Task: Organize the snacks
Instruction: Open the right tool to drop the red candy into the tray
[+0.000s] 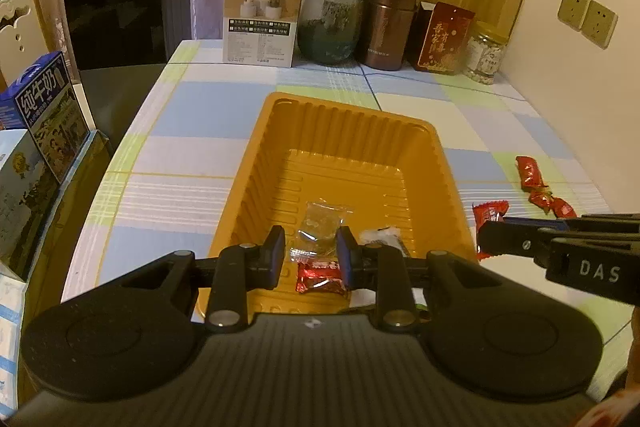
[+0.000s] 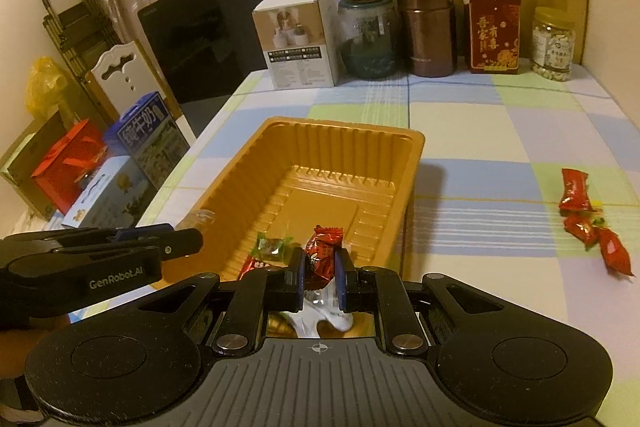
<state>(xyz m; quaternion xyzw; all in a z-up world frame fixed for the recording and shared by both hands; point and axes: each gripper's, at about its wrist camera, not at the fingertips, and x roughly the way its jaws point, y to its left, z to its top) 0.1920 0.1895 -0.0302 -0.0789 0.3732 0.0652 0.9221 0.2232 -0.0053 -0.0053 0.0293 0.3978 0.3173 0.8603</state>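
A: In the left wrist view, the left tool [image 1: 311, 254] is clamped on a clear-wrapped candy [image 1: 319, 229], and it hangs over the near end of the orange tray [image 1: 276, 143]. A red candy [image 1: 320, 277] already lies in the tray under it. The right tool [image 1: 486, 237] comes in from the right side with a red wrapper in it, just beside the tray's right wall.

B: And in the right wrist view?

A: There the right tool [image 2: 319, 273] has its jaws together on a red-wrapped candy [image 2: 322, 253], above the near end of the tray [image 2: 412, 155]. A green candy [image 2: 273, 244] lies inside. Three more red candies [image 2: 588, 219] wait on the checked surface [image 2: 480, 131], well apart from the tray.

B: So the step seems to be the drop into the tray. How should the person do it well?

A: I think each tool should go a little more over the tray floor, clear of the rim, and low before it lets go, so the light wrappers do not bounce out. The two tools are near each other, so one should release first.
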